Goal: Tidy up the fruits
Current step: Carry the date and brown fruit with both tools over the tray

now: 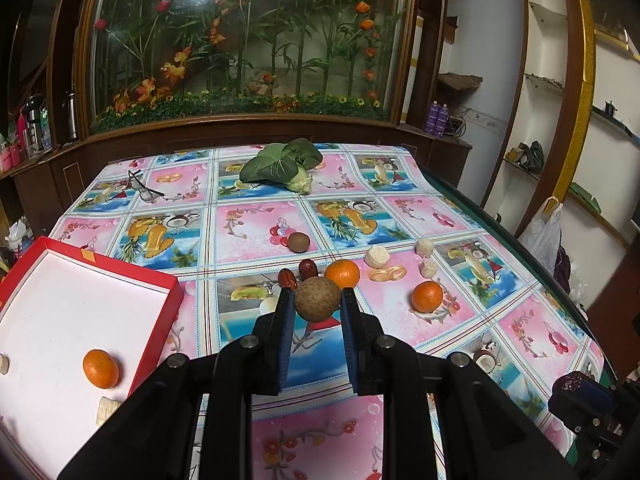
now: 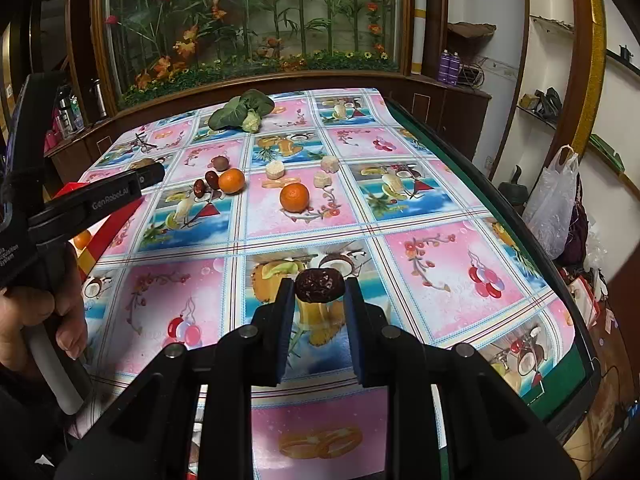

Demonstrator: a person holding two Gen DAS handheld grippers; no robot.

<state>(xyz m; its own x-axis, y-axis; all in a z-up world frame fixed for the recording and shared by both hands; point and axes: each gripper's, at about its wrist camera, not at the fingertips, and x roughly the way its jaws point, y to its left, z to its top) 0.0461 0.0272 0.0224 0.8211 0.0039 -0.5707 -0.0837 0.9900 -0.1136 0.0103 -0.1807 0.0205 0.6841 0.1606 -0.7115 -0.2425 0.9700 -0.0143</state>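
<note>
- At far left we see one red box [image 1: 158, 320] with a white floor — one orange [image 1: 101, 369] and two pale chunks lie in it.
- Our left gripper [image 1: 316, 302] pinches one round brown fruit [image 1: 317, 299] above the tablecloth [image 1: 256, 224].
- Loose on the cloth: two red dates [image 1: 298, 274], one small brown fruit [image 1: 299, 241], two oranges [image 1: 427, 297], three pale chunks [image 1: 377, 257].
- Our right gripper [image 2: 319, 285] clamps one dark wrinkled date [image 2: 319, 284].

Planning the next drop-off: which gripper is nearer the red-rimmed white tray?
Left. The left gripper hangs beside the red-rimmed white tray; the right gripper sits farther right over the tablecloth.
</note>
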